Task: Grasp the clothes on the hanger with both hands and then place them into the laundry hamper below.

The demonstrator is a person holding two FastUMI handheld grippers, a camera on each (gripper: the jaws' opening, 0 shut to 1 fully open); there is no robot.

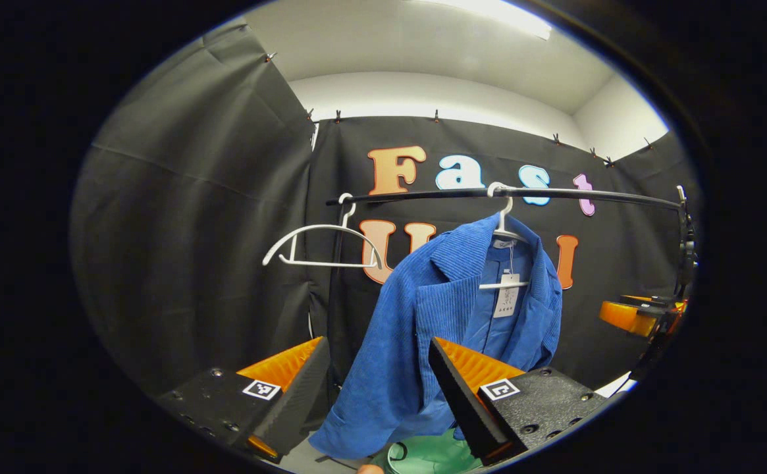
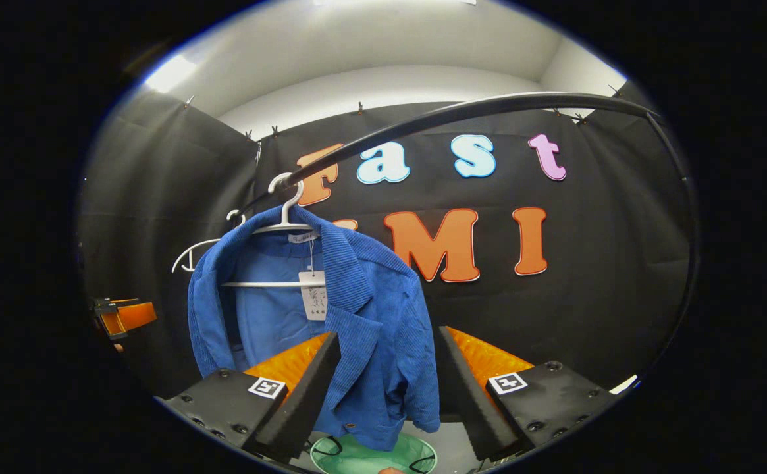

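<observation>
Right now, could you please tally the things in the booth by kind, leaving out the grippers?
Jackets: 1, blue, on a hanger
Hangers: 2, white, one bare, one under the jacket
Rails: 1, black
Hampers: 1, green, below the jacket
Total: 5

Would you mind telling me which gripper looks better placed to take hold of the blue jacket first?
Probably the left gripper: its open fingers already frame the blue jacket's sleeve and front panel. The right gripper, also open, frames the jacket's other side, so the margin is slight.
</observation>
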